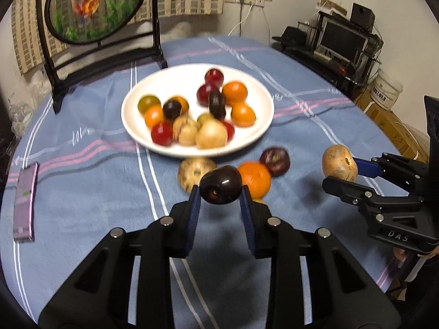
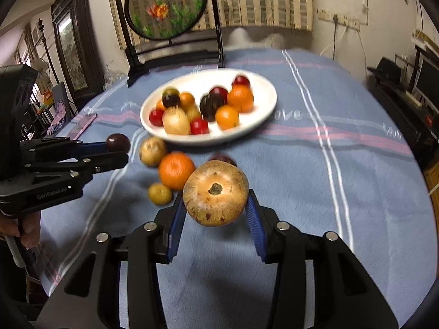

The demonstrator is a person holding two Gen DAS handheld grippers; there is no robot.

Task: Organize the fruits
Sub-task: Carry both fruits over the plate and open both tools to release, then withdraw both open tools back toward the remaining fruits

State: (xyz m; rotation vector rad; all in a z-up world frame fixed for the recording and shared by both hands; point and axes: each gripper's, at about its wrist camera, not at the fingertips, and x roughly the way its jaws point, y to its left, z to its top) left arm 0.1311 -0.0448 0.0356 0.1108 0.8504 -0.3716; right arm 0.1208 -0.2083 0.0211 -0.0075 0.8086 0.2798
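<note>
Your left gripper [image 1: 221, 192] clamps a dark plum [image 1: 221, 184]; your right gripper [image 2: 215, 205] clamps a speckled tan fruit [image 2: 216, 193]. Both hang above the blue cloth [image 2: 288, 192], near the white plate [image 1: 153, 137].

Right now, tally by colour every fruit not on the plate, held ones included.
Dark purple: 2, the held dark fruit in the left hand-held gripper and the loose dark fruit.
Orange: 1, the loose orange.
Tan: 3, the held tan fruit in the right hand-held gripper, the larger loose tan fruit, the small loose tan fruit.
Total: 6
</note>
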